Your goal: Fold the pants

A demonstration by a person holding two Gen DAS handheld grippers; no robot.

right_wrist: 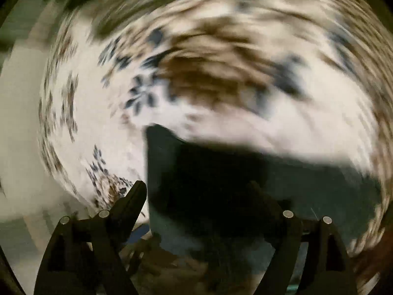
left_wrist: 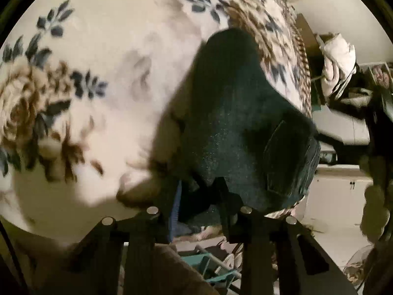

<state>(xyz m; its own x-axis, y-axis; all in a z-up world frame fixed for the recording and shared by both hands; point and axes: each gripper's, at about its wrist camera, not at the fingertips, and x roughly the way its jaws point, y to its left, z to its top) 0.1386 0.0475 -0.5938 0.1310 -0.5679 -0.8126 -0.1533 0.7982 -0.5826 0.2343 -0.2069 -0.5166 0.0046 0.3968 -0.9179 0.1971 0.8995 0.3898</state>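
Observation:
Dark blue denim pants (left_wrist: 233, 127) lie on a cream floral blanket (left_wrist: 103, 49), with a back pocket (left_wrist: 287, 157) showing at the right. My left gripper (left_wrist: 199, 191) is shut on a fold of the pants near the blanket's edge, the cloth bunched between its fingers. In the blurred right wrist view the pants (right_wrist: 245, 172) fill the lower middle. My right gripper (right_wrist: 199, 191) has its fingers spread wide, the left finger (right_wrist: 132, 201) beside the cloth's edge and the right finger dark against the denim.
The blanket (right_wrist: 221, 61) covers a bed. In the left wrist view a white quilted bundle (left_wrist: 339, 59), shelves and clutter stand at the right, with pale floor (left_wrist: 339, 211) and a teal rack (left_wrist: 208, 265) below the bed edge.

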